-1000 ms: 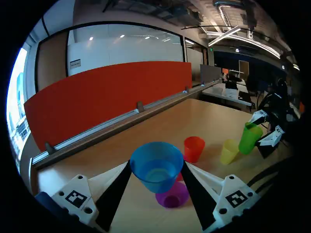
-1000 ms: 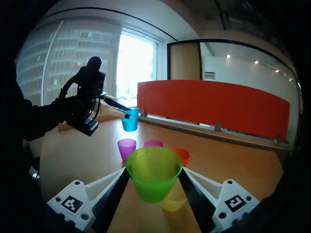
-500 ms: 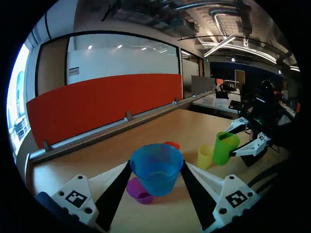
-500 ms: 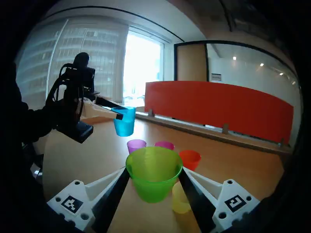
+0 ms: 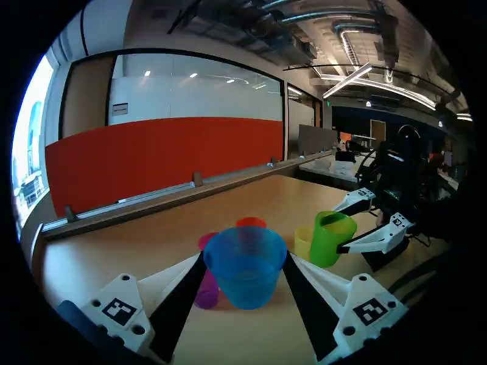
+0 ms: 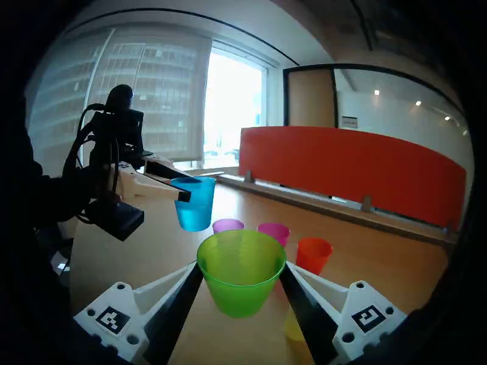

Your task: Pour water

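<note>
My left gripper [image 5: 243,274] is shut on a blue cup [image 5: 245,266] with a little water in its bottom, held upright above the wooden table [image 5: 152,237]. The same blue cup [image 6: 195,202] and left gripper [image 6: 182,188] appear at the left in the right gripper view. My right gripper [image 6: 241,280] is shut on a green cup [image 6: 241,278], also upright; the green cup [image 5: 330,237] hangs right of the blue one in the left gripper view. On the table stand a purple cup [image 6: 227,225], a magenta cup [image 6: 274,232], an orange cup [image 6: 313,253] and a yellow cup [image 5: 302,241].
A red partition [image 5: 164,155] on a rail runs along the table's far edge. Bright windows [image 6: 234,109] lie behind the left gripper in the right gripper view. More desks [image 5: 329,161] stand in the room beyond the table's end.
Both held cups have come closer together: the green cup has moved left and nearer in the left gripper view, and the blue cup has grown larger in the right gripper view.
</note>
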Demonstrator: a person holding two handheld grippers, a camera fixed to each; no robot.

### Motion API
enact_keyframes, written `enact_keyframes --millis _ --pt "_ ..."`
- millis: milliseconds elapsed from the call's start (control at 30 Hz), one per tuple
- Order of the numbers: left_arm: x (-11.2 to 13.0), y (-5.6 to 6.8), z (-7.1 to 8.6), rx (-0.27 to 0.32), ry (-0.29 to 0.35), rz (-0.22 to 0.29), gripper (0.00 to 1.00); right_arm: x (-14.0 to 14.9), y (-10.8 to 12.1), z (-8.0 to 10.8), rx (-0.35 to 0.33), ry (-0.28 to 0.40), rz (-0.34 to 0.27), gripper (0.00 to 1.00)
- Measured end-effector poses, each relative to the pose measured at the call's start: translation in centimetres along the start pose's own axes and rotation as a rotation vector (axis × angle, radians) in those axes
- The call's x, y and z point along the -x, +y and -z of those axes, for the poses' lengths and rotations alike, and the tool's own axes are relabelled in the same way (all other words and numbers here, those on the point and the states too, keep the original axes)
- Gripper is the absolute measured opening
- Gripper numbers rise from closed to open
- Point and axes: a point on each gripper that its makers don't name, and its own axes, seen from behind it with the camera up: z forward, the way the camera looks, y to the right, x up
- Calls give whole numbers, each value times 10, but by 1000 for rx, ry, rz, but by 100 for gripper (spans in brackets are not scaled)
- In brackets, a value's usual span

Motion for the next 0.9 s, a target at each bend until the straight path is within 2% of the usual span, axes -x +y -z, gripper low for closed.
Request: enact_keyframes --millis 200,500,667,900 --pt "8 6 4 -3 -1 -5 88 0 -3 -5 -9 8 3 91" --pt "13 16 11 -9 2 -42 88 -1 -10 -13 -23 6 31 91" --pt "16 17 14 -26 -2 -69 88 -1 -17 -19 -39 1 50 91" --pt "17 20 17 -32 -7 -107 88 -2 -26 -26 -64 3 37 91"
